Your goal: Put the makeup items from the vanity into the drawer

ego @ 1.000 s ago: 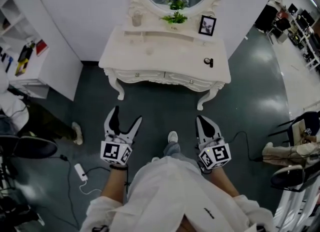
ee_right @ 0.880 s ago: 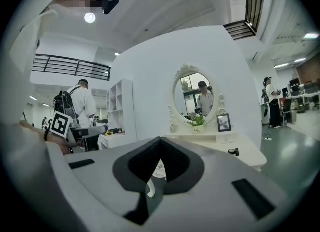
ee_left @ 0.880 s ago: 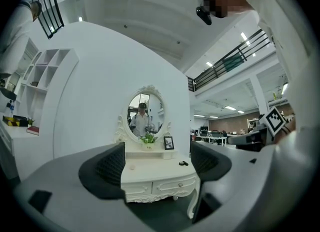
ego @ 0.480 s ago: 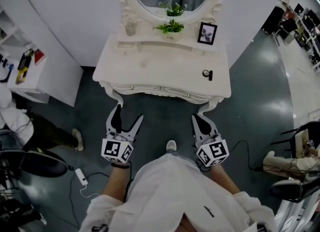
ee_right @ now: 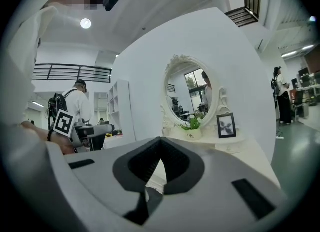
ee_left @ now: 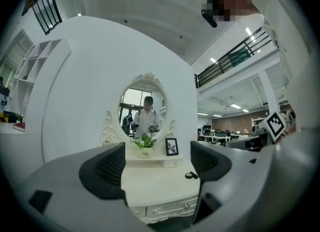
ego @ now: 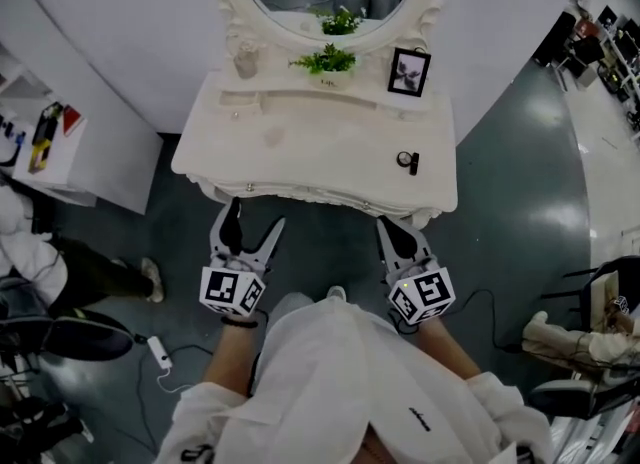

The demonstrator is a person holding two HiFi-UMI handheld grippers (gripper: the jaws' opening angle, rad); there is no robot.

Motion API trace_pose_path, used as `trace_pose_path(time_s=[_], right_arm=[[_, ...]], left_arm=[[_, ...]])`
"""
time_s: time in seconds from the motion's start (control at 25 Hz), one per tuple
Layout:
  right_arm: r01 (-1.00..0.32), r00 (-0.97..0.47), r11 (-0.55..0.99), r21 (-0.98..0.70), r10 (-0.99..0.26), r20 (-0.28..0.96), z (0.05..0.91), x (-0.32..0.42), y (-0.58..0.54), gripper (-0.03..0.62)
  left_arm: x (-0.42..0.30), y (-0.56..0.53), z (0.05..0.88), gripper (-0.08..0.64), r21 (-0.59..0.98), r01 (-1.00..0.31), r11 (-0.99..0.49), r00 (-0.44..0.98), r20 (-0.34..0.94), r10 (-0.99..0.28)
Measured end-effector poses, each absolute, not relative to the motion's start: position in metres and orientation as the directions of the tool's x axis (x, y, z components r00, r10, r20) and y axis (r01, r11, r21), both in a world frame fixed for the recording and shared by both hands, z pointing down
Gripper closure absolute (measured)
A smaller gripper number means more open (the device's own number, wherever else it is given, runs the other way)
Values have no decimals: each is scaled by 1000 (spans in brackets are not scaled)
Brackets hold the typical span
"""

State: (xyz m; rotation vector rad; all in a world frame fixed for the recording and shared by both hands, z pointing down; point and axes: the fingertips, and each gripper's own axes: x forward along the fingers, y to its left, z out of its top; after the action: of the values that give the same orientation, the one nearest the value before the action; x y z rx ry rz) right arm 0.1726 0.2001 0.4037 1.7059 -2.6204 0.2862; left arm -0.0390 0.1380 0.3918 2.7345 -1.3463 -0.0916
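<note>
White vanity [ego: 330,142] ahead, left gripper [ego: 255,218] pointing forward, jaws apart, right gripper [ego: 388,228], jaws together

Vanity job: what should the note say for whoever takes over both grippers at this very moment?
Left gripper: jaws apart, empty, held low in front of the vanity.
Right gripper: jaws together, nothing between them, also short of the vanity's front edge.
Things: one small black makeup item lies on the right side of the top. I cannot make out any other makeup pieces. The plant and photo frame stand at the back.
Done: nothing is put away. The drawer is shut.
Left: open the drawer, pick up the black item, put it inside.
</note>
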Motion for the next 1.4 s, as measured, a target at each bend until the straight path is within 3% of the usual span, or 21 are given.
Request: trace_pose_path(time_s=[0.68, 1.4], right_arm=[[-915, -397, 375, -150, -904, 161, 424, 178, 82, 575], [-916, -399, 362, -174, -876, 272, 460, 123, -93, 575]], left_arm=[[-23, 16, 432, 173, 139, -773, -619, 630, 52, -775], [-44, -161, 513, 173, 178, -767, -617, 641, 256, -723]])
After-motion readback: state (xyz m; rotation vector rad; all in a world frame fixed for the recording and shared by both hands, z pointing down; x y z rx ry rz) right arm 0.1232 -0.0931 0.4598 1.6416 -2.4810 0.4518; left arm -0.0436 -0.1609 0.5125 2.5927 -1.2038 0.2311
